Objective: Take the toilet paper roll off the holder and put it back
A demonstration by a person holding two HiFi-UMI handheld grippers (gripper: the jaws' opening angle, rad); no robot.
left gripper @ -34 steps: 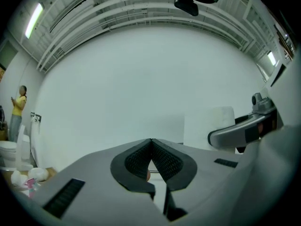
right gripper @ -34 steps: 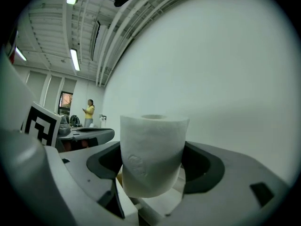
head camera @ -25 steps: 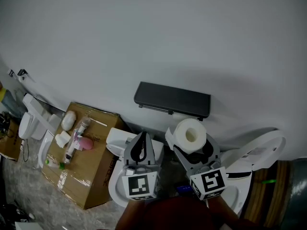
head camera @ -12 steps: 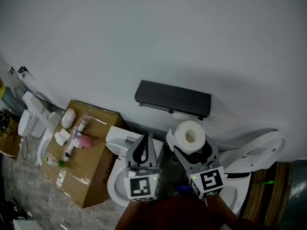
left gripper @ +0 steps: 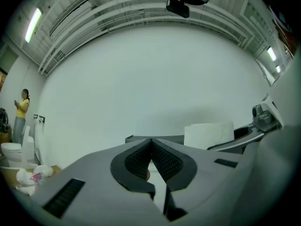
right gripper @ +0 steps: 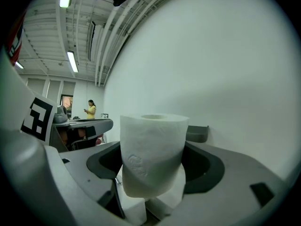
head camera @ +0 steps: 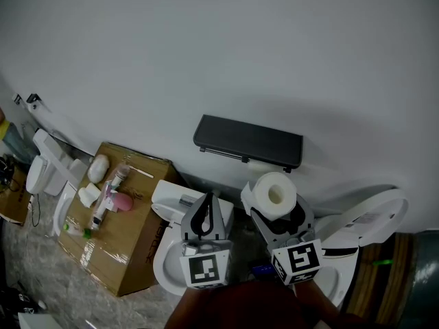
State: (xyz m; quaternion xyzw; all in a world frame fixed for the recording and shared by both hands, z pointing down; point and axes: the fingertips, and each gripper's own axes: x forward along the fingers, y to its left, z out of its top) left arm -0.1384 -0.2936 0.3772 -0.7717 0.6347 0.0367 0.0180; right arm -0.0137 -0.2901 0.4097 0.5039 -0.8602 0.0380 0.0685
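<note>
The white toilet paper roll [head camera: 271, 195] [right gripper: 151, 154] sits upright between the jaws of my right gripper [head camera: 276, 210] [right gripper: 153, 166], which is shut on it, core hole facing up. The roll hangs just below and in front of the dark wall-mounted holder [head camera: 248, 141] [right gripper: 197, 133], apart from it. My left gripper [head camera: 202, 212] [left gripper: 151, 155] is shut with nothing between its ribbed pads, left of the roll. From the left gripper view the roll [left gripper: 208, 134] shows at the right, with the holder [left gripper: 155, 139] behind the jaw tips.
A white toilet [head camera: 167, 249] stands under my left gripper, another with a raised seat [head camera: 370, 214] at the right. A cardboard box [head camera: 123, 238] with small bottles and soaps is at the left. A person [right gripper: 90, 109] stands far off.
Both grippers and the roll have drifted very slightly to the right; otherwise nothing has changed.
</note>
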